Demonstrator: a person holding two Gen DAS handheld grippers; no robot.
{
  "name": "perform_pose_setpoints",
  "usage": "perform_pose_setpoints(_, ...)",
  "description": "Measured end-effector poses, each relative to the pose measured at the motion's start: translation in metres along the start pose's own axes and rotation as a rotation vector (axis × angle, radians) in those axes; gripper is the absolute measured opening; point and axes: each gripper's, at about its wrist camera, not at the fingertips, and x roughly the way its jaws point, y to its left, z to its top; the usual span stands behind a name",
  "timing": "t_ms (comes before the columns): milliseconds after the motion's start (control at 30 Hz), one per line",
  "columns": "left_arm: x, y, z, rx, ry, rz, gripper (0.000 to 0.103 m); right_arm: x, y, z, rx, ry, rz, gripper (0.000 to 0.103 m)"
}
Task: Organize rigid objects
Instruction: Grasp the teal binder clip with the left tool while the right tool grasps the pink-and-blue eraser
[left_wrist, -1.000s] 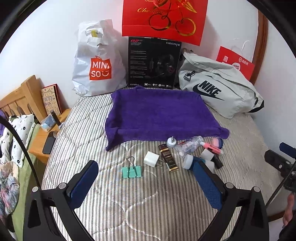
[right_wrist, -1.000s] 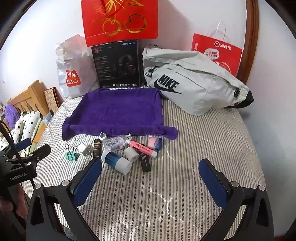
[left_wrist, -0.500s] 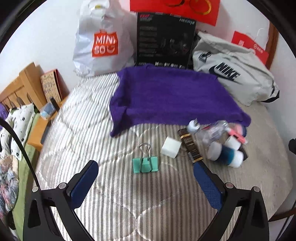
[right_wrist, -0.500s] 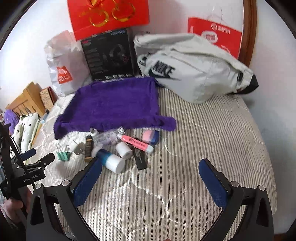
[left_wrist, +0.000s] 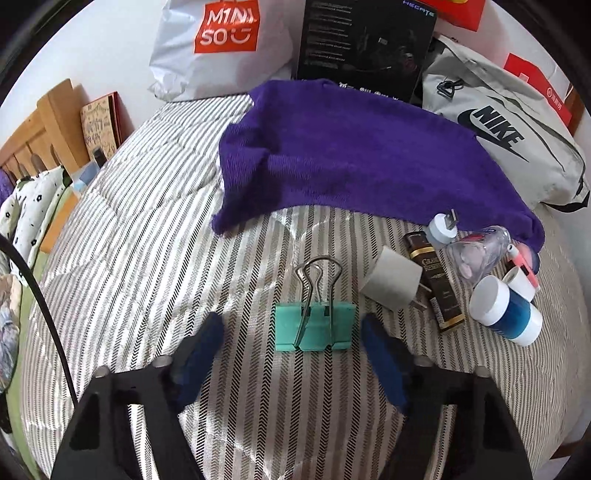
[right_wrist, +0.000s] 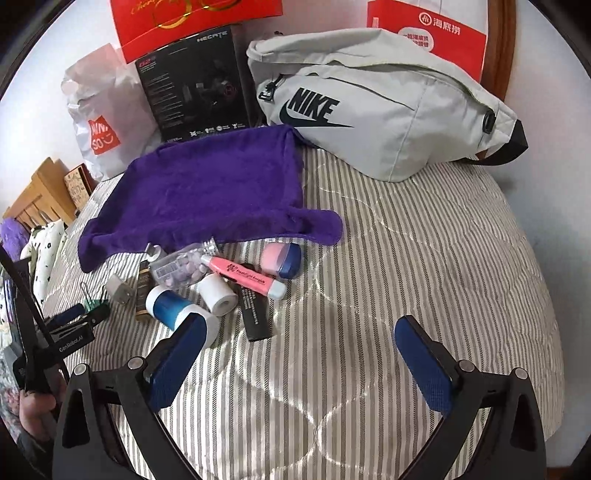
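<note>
Teal binder clip (left_wrist: 314, 325) lay between wide left gripper (left_wrist: 291, 332) fingers, near purple towel (left_wrist: 354, 155); should close squarely across body. Right gripper (right_wrist: 295, 347) wide, empty.

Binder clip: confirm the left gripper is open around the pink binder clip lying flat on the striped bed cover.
One thing is wrong: the binder clip is teal green, not pink, as the left wrist view shows. The left gripper is indeed open around it on the striped bed cover.
</note>
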Motion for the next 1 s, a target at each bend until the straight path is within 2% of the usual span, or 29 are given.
perform_pose_setpoints(67, -0.002, -0.001, -0.002, 0.012, -0.025, 0.004, 0.054, 0.005, -0.002, 0.002, 0.013, 0.001, 0.013, 0.101)
perform_pose_setpoints(200, -0.004, -0.007, -0.005, 0.039, -0.047, -0.009, 0.041, 0.019, -0.002, 0.010, 0.018, 0.007, 0.018, 0.095)
perform_pose_setpoints(367, -0.004, -0.012, -0.005, 0.073, -0.055, 0.004, 0.040, 0.043, 0.005, 0.026, 0.007, -0.002, 0.014, 0.091)
perform_pose_setpoints(600, -0.004, -0.012, -0.004, 0.085, -0.055, -0.002, 0.040, 0.089, 0.011, 0.044, 0.019, 0.043, 0.017, 0.067)
perform_pose_setpoints(700, -0.004, -0.011, -0.003, 0.087, -0.052, -0.009, 0.040, 0.101, 0.012, 0.044, 0.039, 0.056, 0.032, 0.062)
perform_pose_setpoints(767, -0.004, -0.011, -0.003, 0.087, -0.050, -0.010, 0.040, 0.108, 0.016, 0.044, 0.029, 0.059, 0.026, 0.055)
perform_pose_setpoints(833, -0.004, -0.011, -0.003, 0.089, -0.049, -0.011, 0.040, 0.113, 0.022, 0.042, -0.005, 0.064, 0.005, 0.043)
perform_pose_setpoints(1000, -0.003, -0.010, -0.002, 0.090, -0.049, -0.022, 0.040, 0.115, 0.017, 0.039, -0.023, 0.072, -0.016, 0.040)
